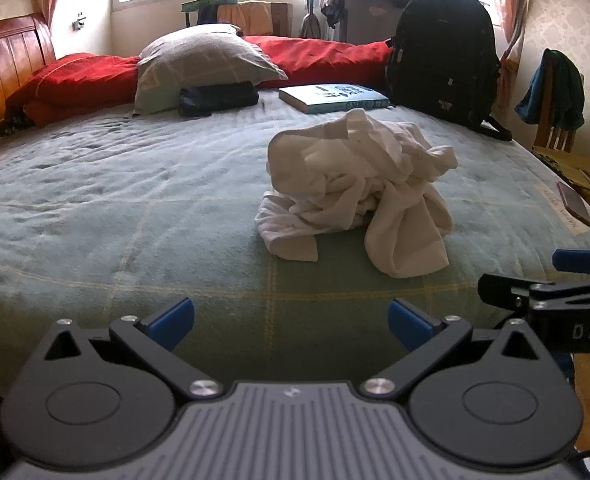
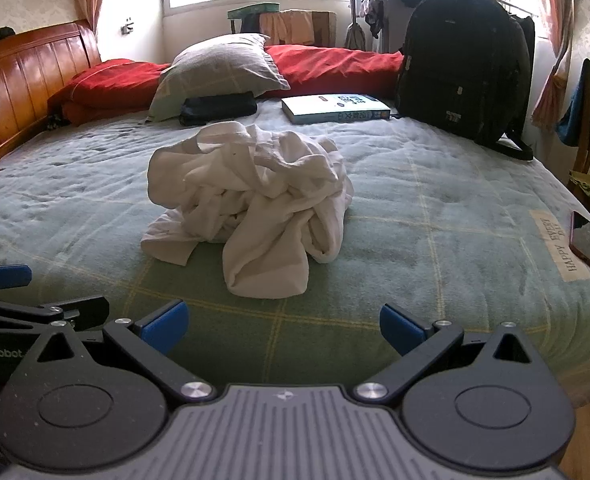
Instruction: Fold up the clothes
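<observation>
White cotton, a crumpled garment, lies heaped mid-bed on the green blanket; the left gripper and right gripper hover short of it, jaws wide and empty; best to pinch opposite edges and spread it flat first.

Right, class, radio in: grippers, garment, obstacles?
Left gripper and right gripper open, empty. White garment crumpled on bed, untouched. Nothing between; book lies behind it.

Crumpled garment on bed ahead of my claws. Behind it: book, backpack to its right, pillow left. Phone at right edge.
</observation>
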